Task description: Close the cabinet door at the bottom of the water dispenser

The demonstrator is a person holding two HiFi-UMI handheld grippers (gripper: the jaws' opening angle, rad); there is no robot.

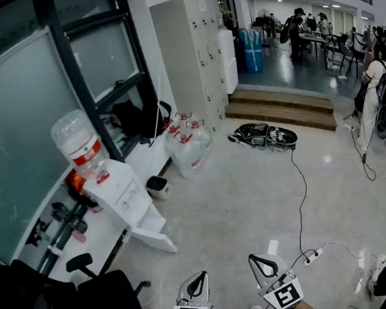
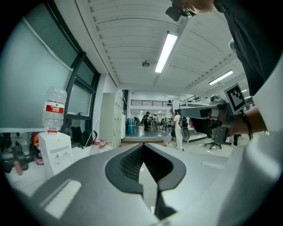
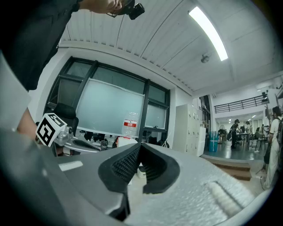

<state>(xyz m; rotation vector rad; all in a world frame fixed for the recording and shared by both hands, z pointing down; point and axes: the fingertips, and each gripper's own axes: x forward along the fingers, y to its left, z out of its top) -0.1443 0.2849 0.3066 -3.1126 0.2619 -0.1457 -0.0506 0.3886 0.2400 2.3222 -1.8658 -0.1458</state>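
Note:
The white water dispenser (image 1: 121,192) stands against the window wall at the left and carries a clear bottle (image 1: 79,145). Its bottom cabinet door (image 1: 153,233) hangs open, swung out over the floor. My left gripper (image 1: 195,287) and right gripper (image 1: 265,266) sit at the bottom edge of the head view, well short of the dispenser, both shut with nothing held. In the left gripper view the dispenser (image 2: 55,152) shows far left of the shut left gripper (image 2: 142,145). In the right gripper view the bottle (image 3: 130,126) rises just above the shut right gripper (image 3: 139,145).
A black office chair (image 1: 78,303) stands at the lower left. Several spare water bottles (image 1: 185,144) and a small white bin (image 1: 157,185) sit past the dispenser. A black bag (image 1: 263,136), a cable and a power strip (image 1: 312,256) lie on the floor. Lockers (image 1: 193,54) and steps (image 1: 280,107) are beyond.

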